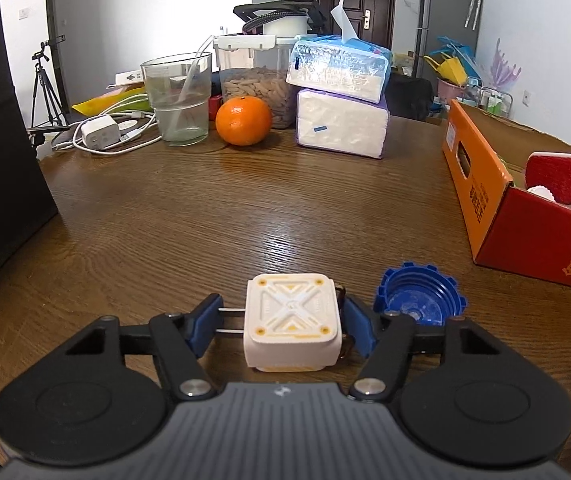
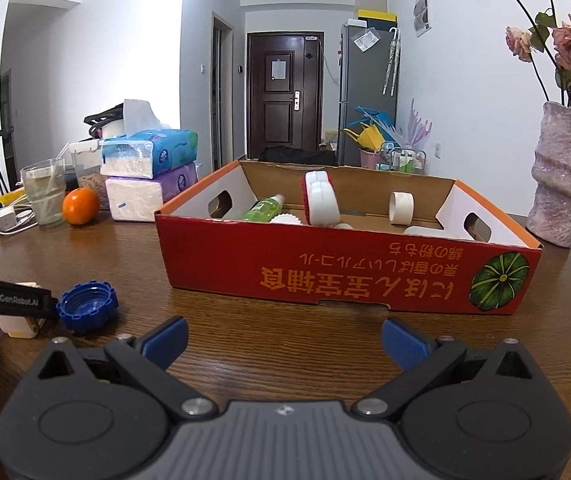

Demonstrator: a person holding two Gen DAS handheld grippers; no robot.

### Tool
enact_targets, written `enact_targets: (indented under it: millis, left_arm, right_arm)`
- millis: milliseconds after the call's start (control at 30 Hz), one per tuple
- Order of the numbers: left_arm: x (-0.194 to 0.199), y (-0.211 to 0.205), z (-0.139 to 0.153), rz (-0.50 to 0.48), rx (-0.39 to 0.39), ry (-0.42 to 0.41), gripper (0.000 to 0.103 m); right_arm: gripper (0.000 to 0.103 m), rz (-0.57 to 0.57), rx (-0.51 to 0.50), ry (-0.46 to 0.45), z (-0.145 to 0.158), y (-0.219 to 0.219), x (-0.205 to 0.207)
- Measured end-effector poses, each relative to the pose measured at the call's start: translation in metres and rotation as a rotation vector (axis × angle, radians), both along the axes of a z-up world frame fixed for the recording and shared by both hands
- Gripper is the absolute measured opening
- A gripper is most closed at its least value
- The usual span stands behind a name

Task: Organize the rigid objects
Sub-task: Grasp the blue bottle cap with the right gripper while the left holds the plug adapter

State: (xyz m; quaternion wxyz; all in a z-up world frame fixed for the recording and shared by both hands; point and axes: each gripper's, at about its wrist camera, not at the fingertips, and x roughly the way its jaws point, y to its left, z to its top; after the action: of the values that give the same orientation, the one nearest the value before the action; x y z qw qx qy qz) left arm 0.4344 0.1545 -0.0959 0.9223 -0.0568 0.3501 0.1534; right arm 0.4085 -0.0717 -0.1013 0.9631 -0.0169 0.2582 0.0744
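Observation:
A white cube-shaped plug charger (image 1: 291,322) with yellow trim lies on the wooden table between the blue pads of my left gripper (image 1: 281,320). Its prongs meet the left pad and the right pad sits against its other side. A blue screw cap (image 1: 419,300) lies upside down just to its right, also seen as the blue cap (image 2: 87,306) in the right wrist view. My right gripper (image 2: 285,344) hangs open over bare table in front of the red cardboard box (image 2: 325,256). The box holds a green bottle (image 2: 265,209), a red-and-white brush (image 2: 319,198) and a tape roll (image 2: 401,207).
At the back stand an orange (image 1: 243,120), a glass with a straw (image 1: 179,100), two stacked tissue packs (image 1: 341,96), a jar of nuts (image 1: 253,88) and a white adapter with cables (image 1: 99,132). A pink vase of flowers (image 2: 561,176) stands right of the box.

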Motion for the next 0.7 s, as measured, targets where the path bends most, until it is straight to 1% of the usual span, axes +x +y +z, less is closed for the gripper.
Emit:
enact_targets:
  millis: [133, 400, 700]
  left_arm:
    - [-0.001, 0.005, 0.002, 0.0, 0.0, 0.0, 0.067]
    - [-0.008, 0.019, 0.012, -0.002, -0.002, -0.029, 0.067]
    - [-0.012, 0.037, 0.018, 0.0, 0.009, -0.047, 0.067]
  right_arm:
    - [0.103, 0.006, -0.001, 0.0, 0.0, 0.002, 0.001]
    - [0.103, 0.021, -0.002, 0.001, 0.0, 0.012, 0.005]
    - [0.103, 0.065, -0.014, 0.015, 0.0, 0.039, 0.013]
